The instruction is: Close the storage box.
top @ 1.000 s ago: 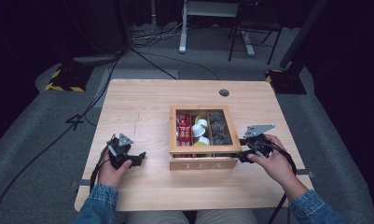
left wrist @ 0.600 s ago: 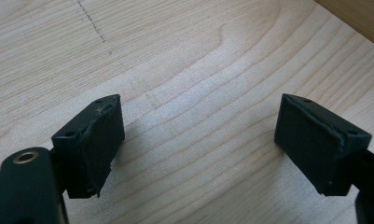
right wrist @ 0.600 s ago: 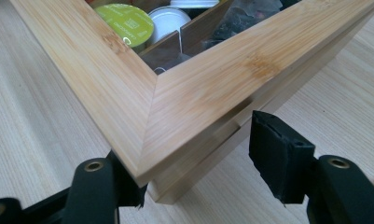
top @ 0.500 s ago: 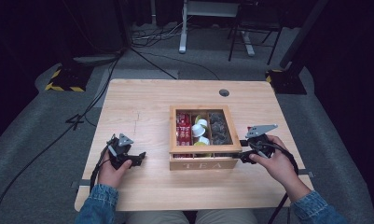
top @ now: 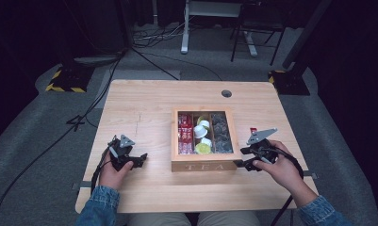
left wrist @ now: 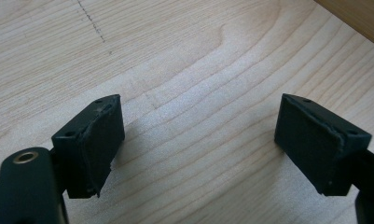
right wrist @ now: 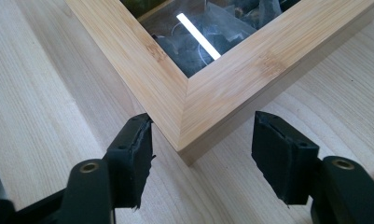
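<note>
The work in hand is the approach to the tea box (top: 204,141), a wooden box with a glass lid that sits near the middle of the desk (top: 144,108), toward the person's side. The right tool (right wrist: 201,154) is released: its jaws stand apart on either side of the box's near right corner, and neither pad can be confirmed as pressing on the wood. The left pad lies just beside the front face; the right pad stands clear of the side wall. In the high view the right tool (top: 245,160) sits at that same corner.

The left tool (left wrist: 198,149) is also released, jaws wide over bare desk, with nothing between them. In the high view it (top: 137,160) rests well to the left of the box.

Judged next move: either bring the jaws together on the corner or shift to the lid's front edge to raise it. A corner grip is likely to slip on angled faces, so a flat edge is preferable.

Orientation: the box lies flat, lid upward, its lettered front facing the person. It is close to square; its three compartments run front to back.
</note>
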Action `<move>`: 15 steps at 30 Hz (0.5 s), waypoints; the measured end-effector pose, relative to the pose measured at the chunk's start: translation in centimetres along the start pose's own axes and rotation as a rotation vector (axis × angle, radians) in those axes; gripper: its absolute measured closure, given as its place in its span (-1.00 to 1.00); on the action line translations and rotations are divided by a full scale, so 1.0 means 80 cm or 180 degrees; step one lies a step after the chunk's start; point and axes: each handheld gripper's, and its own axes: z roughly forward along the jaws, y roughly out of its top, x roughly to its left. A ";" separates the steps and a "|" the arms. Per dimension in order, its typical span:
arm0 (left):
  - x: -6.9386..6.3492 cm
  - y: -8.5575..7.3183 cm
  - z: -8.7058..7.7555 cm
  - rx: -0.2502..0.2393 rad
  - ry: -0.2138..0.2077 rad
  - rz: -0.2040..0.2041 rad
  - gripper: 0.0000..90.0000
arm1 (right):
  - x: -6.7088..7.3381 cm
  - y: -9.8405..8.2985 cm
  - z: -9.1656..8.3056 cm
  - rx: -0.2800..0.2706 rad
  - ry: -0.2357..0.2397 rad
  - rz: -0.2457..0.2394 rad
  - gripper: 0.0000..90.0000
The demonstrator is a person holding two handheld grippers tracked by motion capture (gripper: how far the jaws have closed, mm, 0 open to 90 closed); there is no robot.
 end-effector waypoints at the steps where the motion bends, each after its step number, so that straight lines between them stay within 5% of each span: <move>1: 0.000 0.000 0.000 0.0000 0.0000 -0.0001 -0.64 | 0.000 0.000 0.000 -0.0011 0.0004 0.0005 -0.14; 7: 0.000 0.000 0.000 0.0000 -0.0001 0.0001 -0.64 | -0.002 -0.004 0.000 -0.0045 0.0026 0.0062 -0.24; 10: 0.000 0.000 0.000 -0.0001 -0.0001 0.0001 -0.64 | -0.004 -0.004 -0.009 -0.0218 0.0061 0.0139 -0.26; 15: 0.001 0.000 0.000 -0.0002 -0.0007 0.0005 -0.64 | -0.013 -0.007 -0.031 -0.0440 -0.0096 0.0220 -0.27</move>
